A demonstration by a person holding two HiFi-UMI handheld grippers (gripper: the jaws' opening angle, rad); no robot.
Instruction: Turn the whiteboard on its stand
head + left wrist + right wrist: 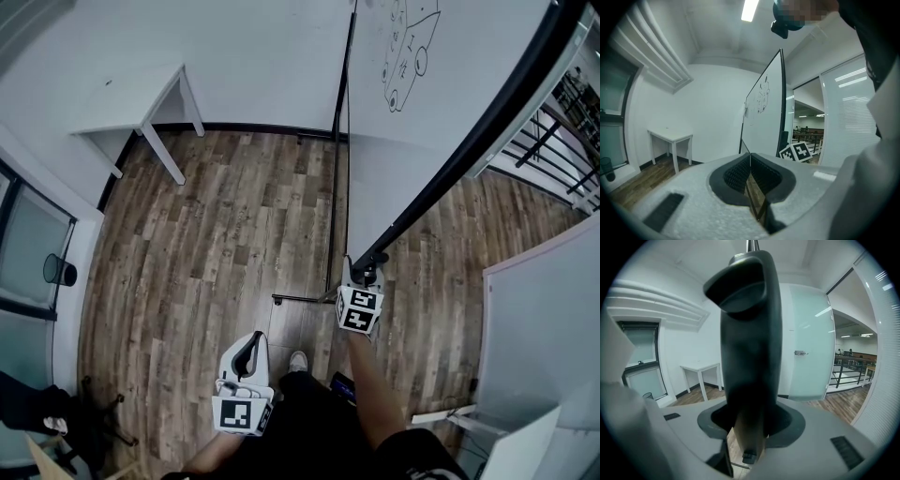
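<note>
Black-framed and white-faced, the whiteboard [412, 141] rises on its stand [302, 299] directly ahead of the right gripper [364, 269], whose jaws are clamped on the board's near edge. The right gripper view alone shows that grip close up: the dark frame [750, 333] runs upright between the two pads and fills the gap. Beyond it, to that gripper's right, are a frosted glass door [811, 343] and a railing [853, 373].

The left gripper [253, 339] hangs lower and nearer the person's body, off to the left of the right one and well apart from the board. Its own view shows the jaws [750, 161] pressed together with nothing between them. The same view gives the board edge-on ahead of it, a faint line drawing [761, 96] on its face, and the right gripper's marker cube [799, 152] at the foot of the frame.

Only the head view takes in the whole wood-plank floor [216, 234] and the stand's base bar lying just left of the right gripper. A white table [141, 103] stands against the far wall, ahead and left of both grippers (all three views catch it).
</note>
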